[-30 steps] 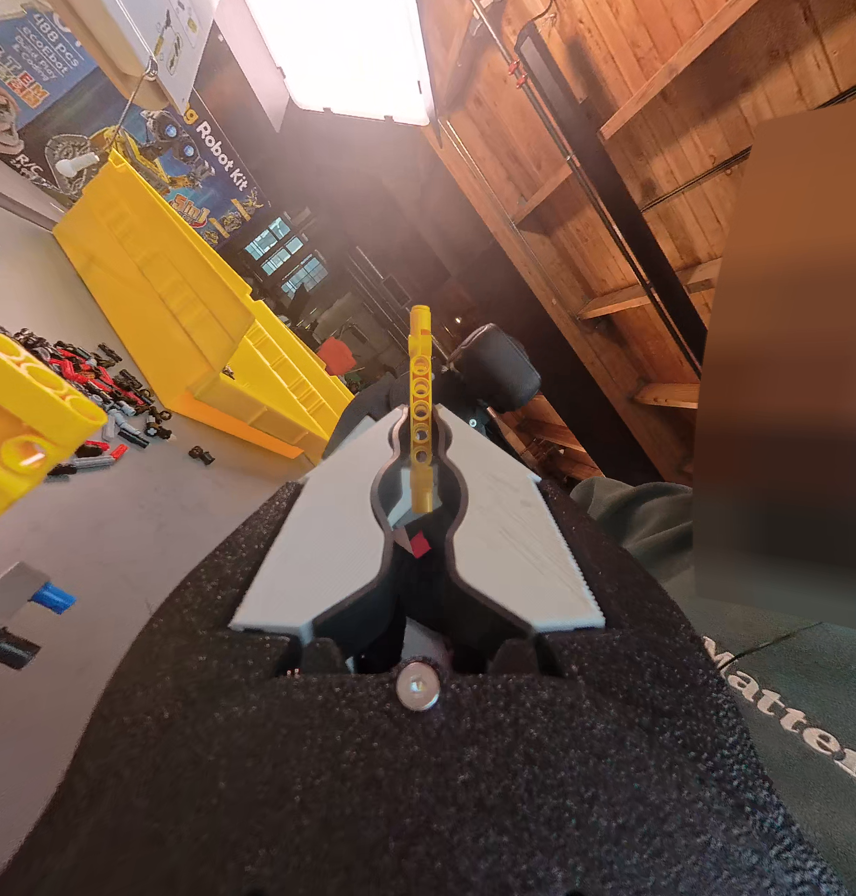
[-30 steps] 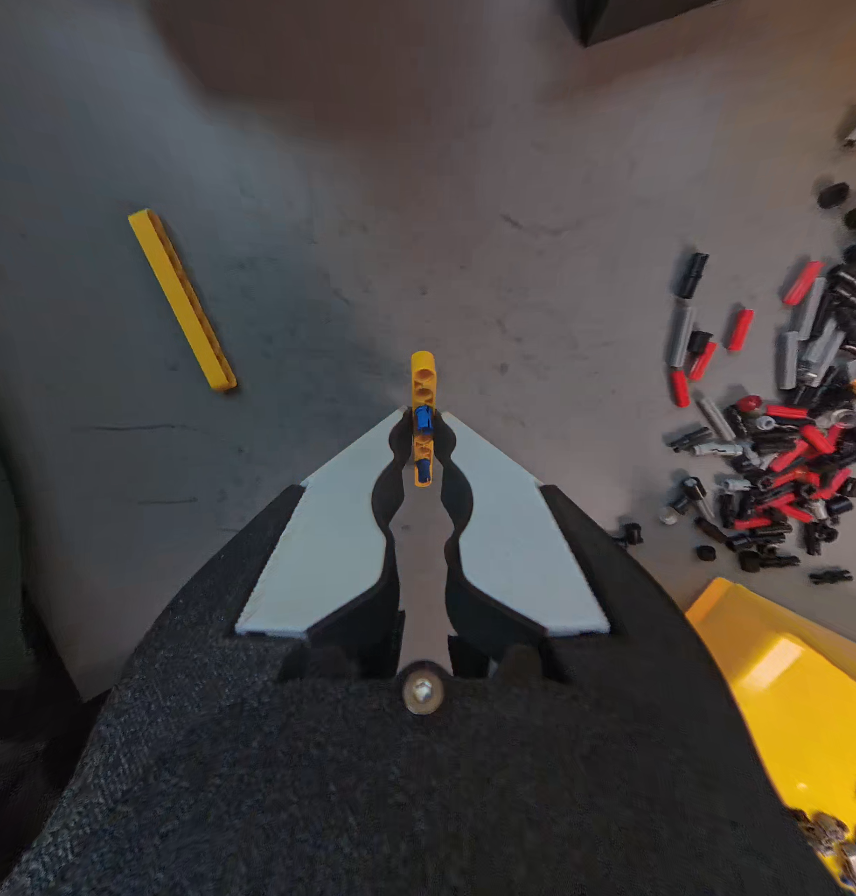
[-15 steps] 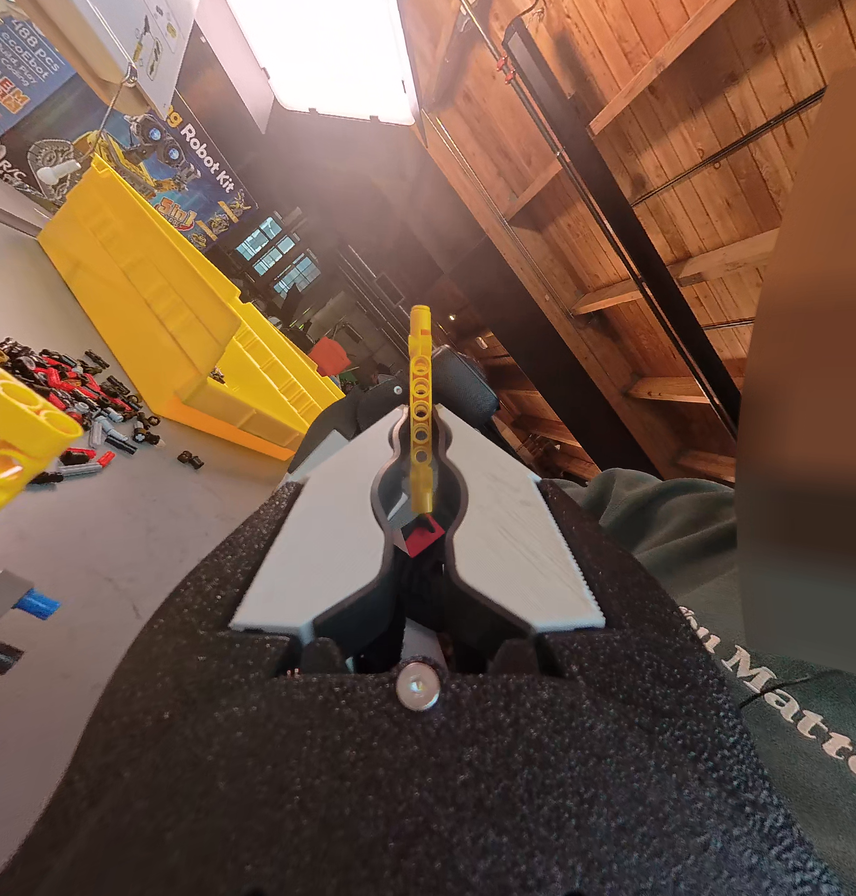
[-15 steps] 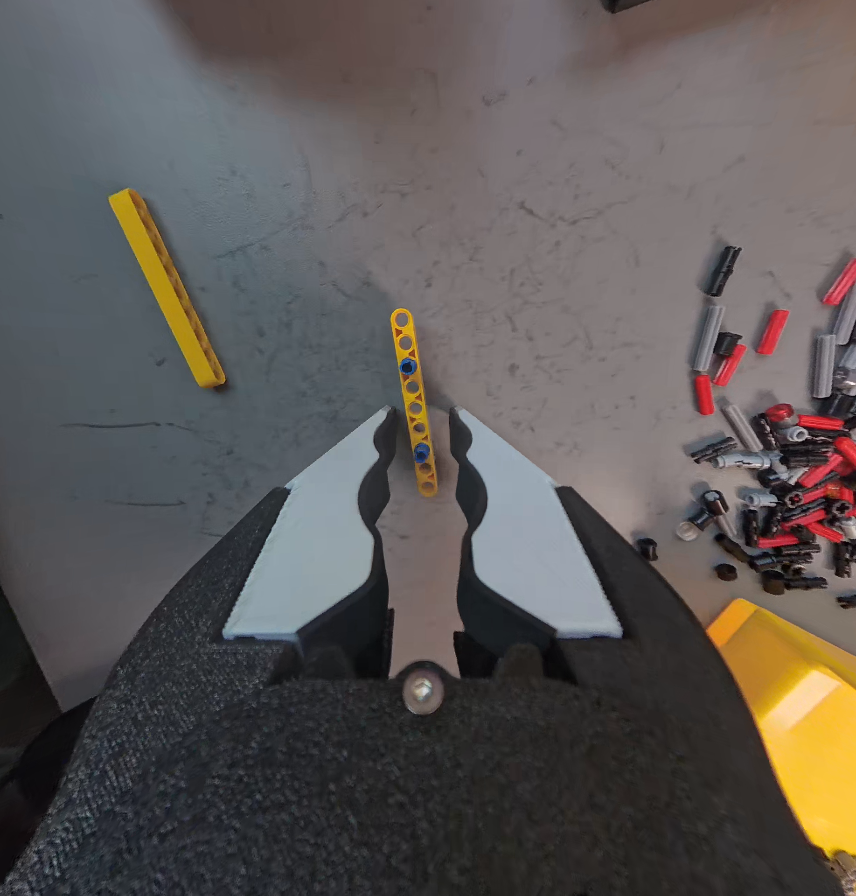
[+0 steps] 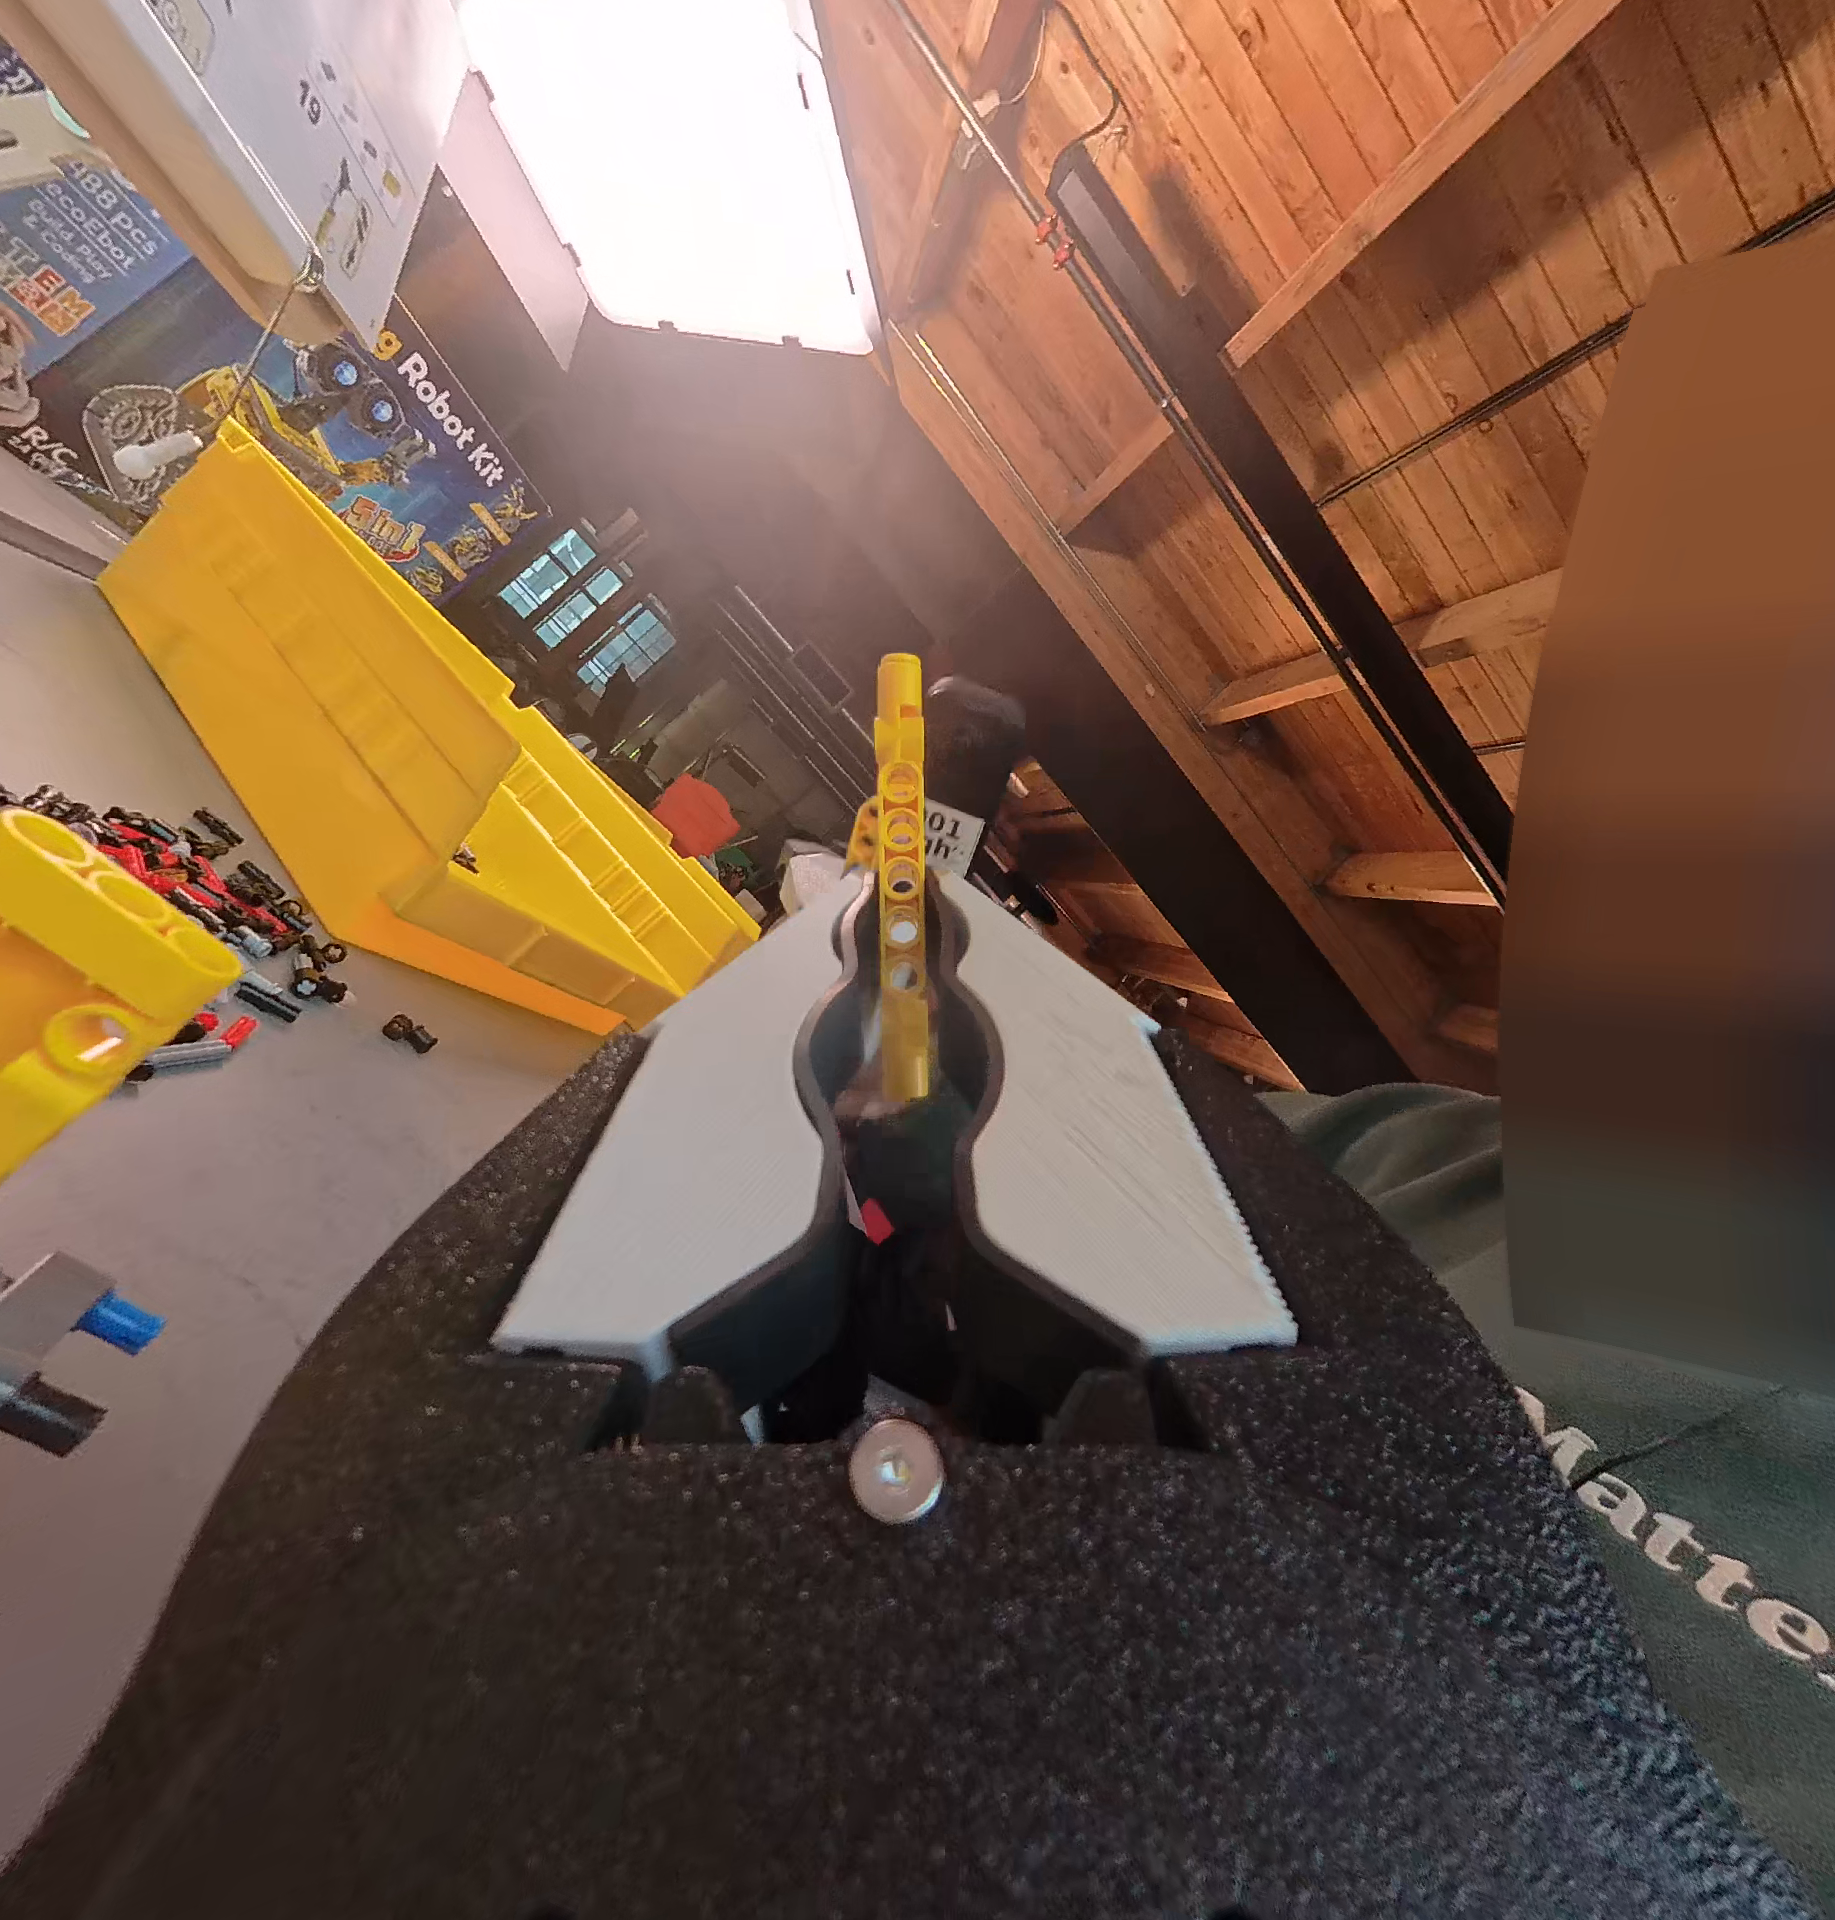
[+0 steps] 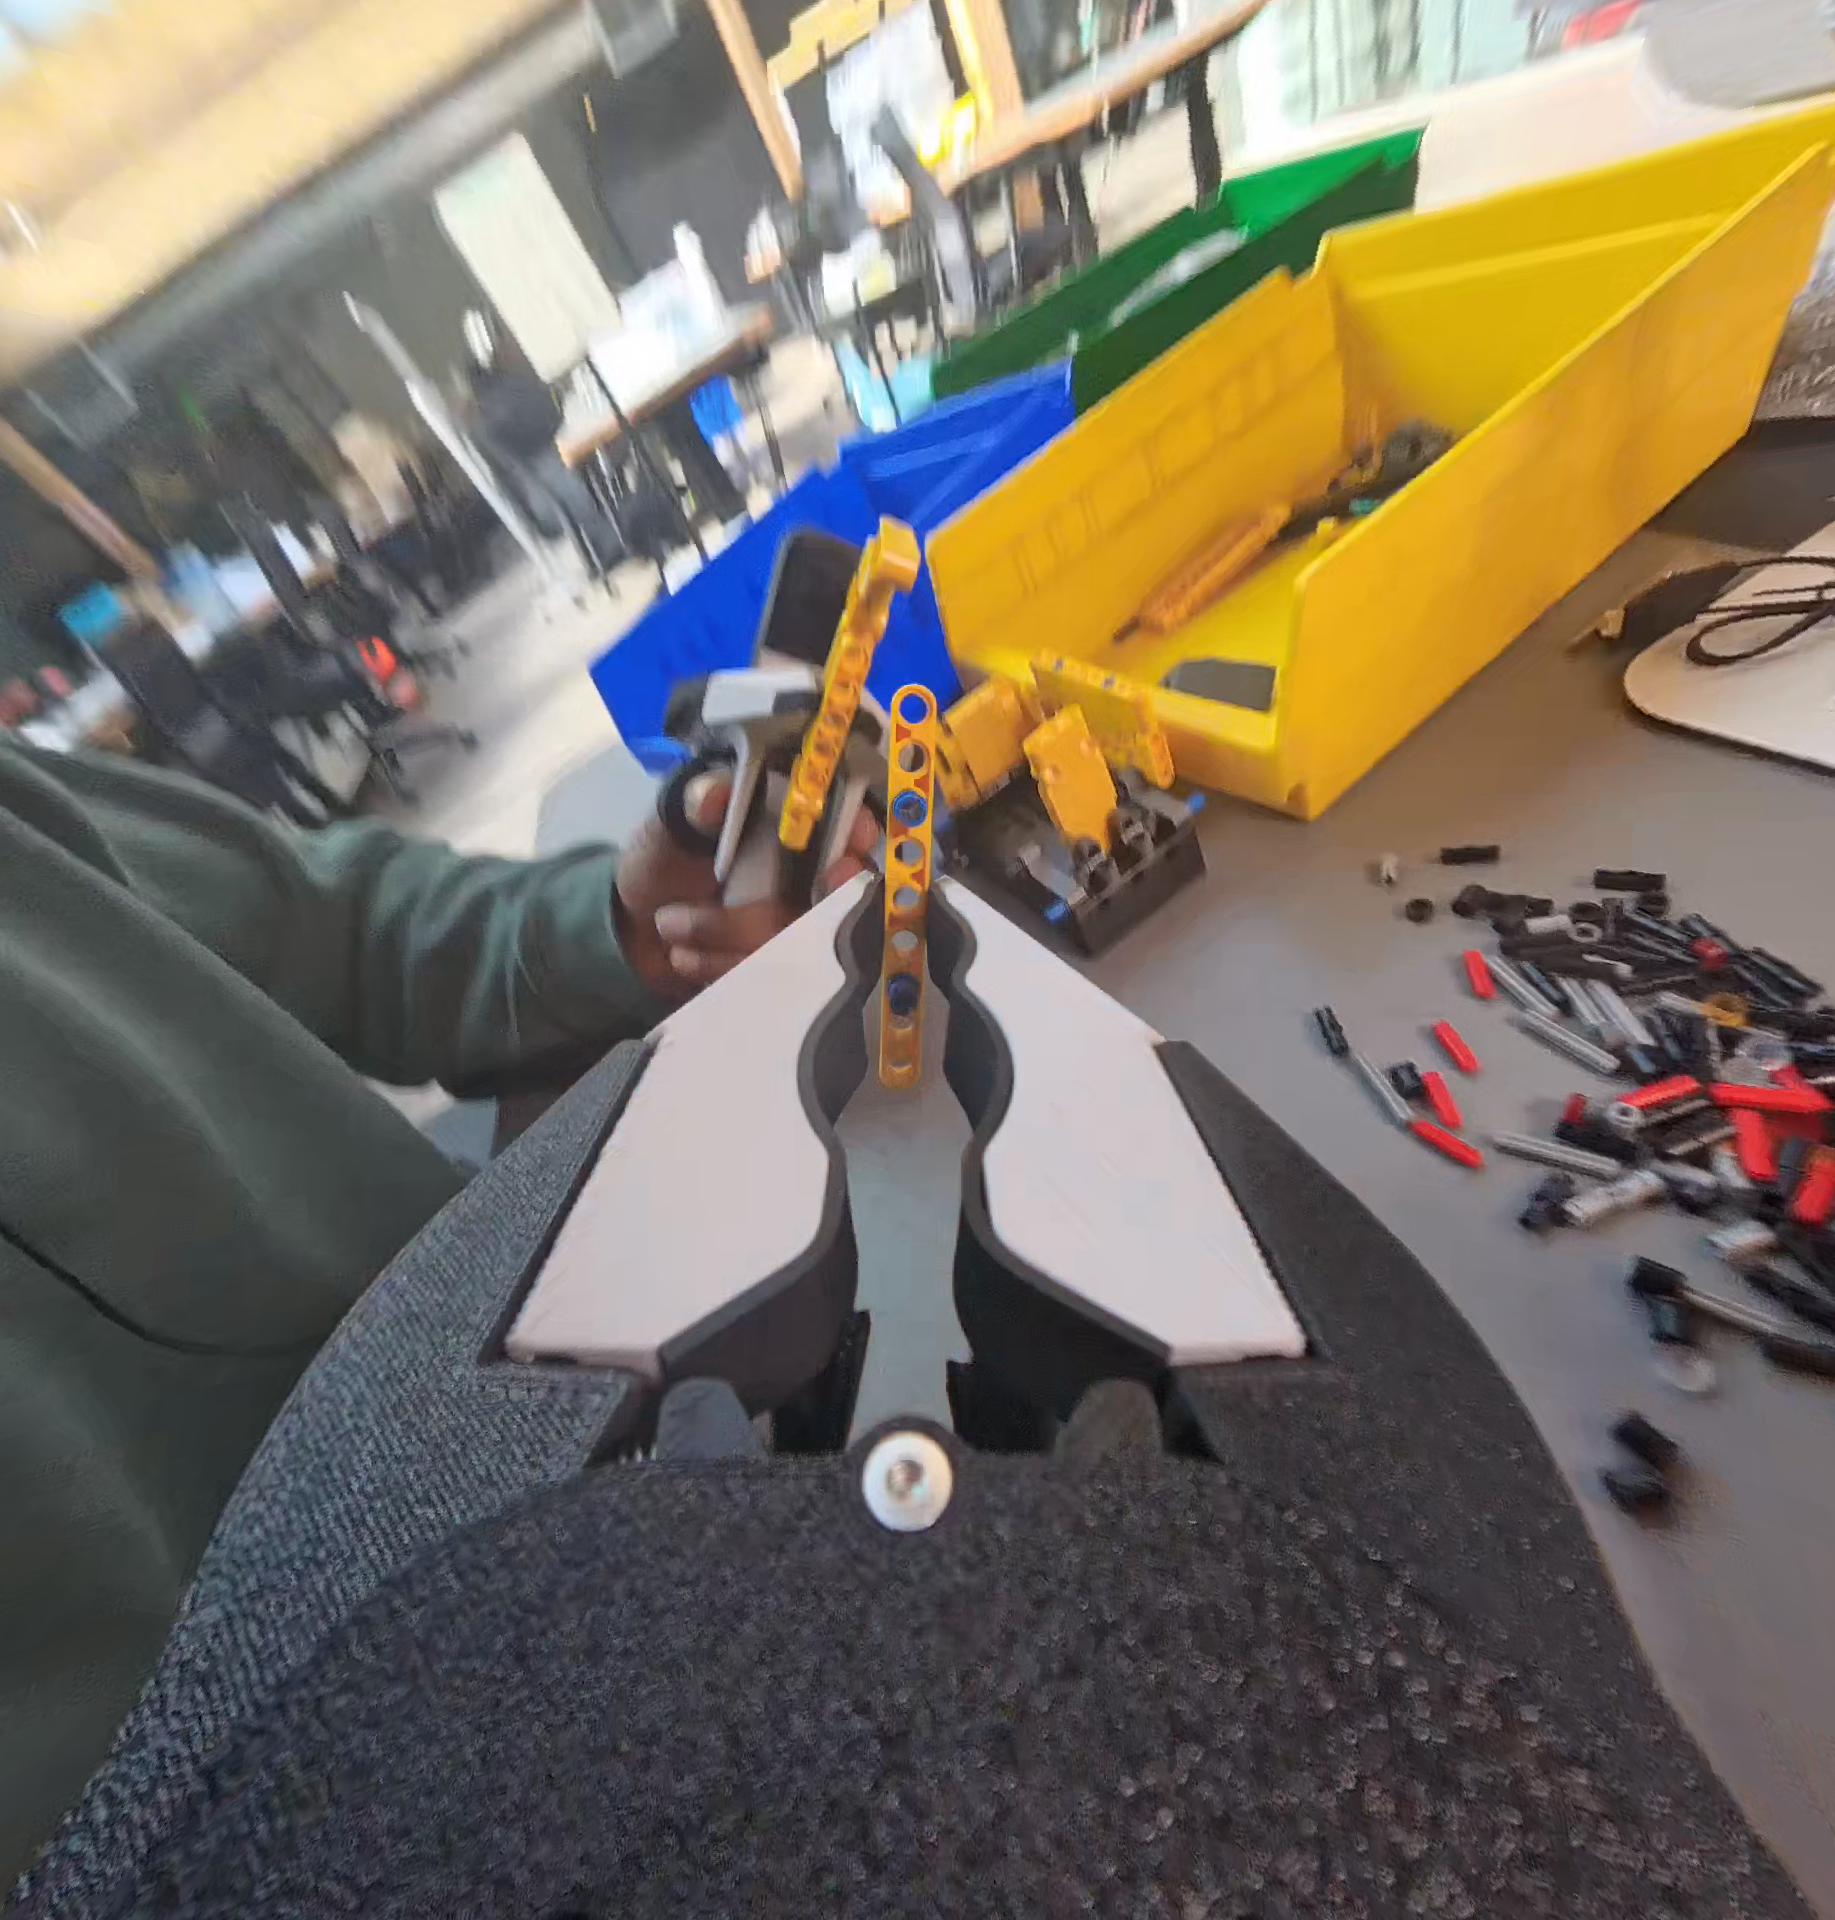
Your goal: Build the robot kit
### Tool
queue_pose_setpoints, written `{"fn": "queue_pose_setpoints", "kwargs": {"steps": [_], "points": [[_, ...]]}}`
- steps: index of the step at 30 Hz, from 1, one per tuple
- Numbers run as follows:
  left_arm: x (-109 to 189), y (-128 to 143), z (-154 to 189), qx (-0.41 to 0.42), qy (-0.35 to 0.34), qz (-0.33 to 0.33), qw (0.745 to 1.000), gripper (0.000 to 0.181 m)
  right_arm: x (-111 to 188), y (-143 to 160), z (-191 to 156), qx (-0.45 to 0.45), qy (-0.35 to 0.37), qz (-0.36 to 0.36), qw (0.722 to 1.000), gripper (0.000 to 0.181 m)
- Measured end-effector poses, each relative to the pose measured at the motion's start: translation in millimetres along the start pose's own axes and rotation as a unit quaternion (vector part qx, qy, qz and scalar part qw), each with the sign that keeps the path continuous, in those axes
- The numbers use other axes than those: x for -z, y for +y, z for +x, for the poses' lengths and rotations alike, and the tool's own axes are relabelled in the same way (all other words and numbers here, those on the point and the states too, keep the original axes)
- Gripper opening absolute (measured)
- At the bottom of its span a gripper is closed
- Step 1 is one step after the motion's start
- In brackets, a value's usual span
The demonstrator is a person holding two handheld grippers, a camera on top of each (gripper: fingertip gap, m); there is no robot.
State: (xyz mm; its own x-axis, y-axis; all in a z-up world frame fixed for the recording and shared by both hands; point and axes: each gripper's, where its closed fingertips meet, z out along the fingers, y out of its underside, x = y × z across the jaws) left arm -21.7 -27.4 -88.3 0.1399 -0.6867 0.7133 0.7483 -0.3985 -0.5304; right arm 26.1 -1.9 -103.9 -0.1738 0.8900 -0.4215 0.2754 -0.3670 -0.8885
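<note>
My left gripper (image 5: 900, 883) is shut on a yellow beam with holes (image 5: 900, 810) and holds it upright in the air. The tip of another yellow beam (image 5: 865, 831) shows just behind it. My right gripper (image 6: 905, 883) is shut on a thin yellow beam with blue pins (image 6: 911, 769), held above the grey table (image 6: 1308, 914). In the right wrist view the left gripper (image 6: 778, 717) shows farther off in a person's hand (image 6: 684, 904), with its yellow beam (image 6: 840, 686) close to the thin beam's tip. A partly built yellow and black model (image 6: 1069, 769) stands on the table behind them.
A yellow bin (image 6: 1412, 582) holding parts, a blue bin (image 6: 747, 613) and a green bin (image 6: 1204, 270) stand at the back. A pile of red, black and grey pins (image 6: 1671, 1039) lies at the right. A person's green sleeve (image 6: 269, 935) is at the left. About 6 cm separates my left fingertips from my right.
The right gripper opened over the thin beam lying on the table, then shut on it, lifted it and swung up toward the left gripper. The left gripper kept its beam and shifted slightly.
</note>
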Motion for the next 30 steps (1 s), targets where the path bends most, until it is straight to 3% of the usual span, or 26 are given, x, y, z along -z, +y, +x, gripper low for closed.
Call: {"fn": "queue_pose_setpoints", "kwargs": {"steps": [2, 5, 17, 24, 30], "points": [[-1, -3, -1, 0.004, 0.005, 0.014, 1.0, 0.004, -5, -10, -3, -0.054, -0.023, 0.088, 0.994, 0.006], [-5, -3, -4, 0.004, -0.003, 0.03, 1.0, 0.005, -19, -12, -6, -0.096, -0.044, 0.125, 0.986, 0.006], [-21, 14, -17, -0.028, -0.033, 0.009, 0.999, 0.005, -28, -5, -1, -0.17, -0.064, 0.137, 0.974, 0.006], [-20, 20, -25, -0.067, -0.066, -0.026, 0.995, 0.005, -29, 3, 5, -0.17, -0.058, 0.112, 0.977, 0.006], [-19, 25, -30, -0.046, -0.07, -0.041, 0.996, 0.005, -28, 10, 7, -0.16, -0.059, 0.088, 0.981, 0.006]]}}
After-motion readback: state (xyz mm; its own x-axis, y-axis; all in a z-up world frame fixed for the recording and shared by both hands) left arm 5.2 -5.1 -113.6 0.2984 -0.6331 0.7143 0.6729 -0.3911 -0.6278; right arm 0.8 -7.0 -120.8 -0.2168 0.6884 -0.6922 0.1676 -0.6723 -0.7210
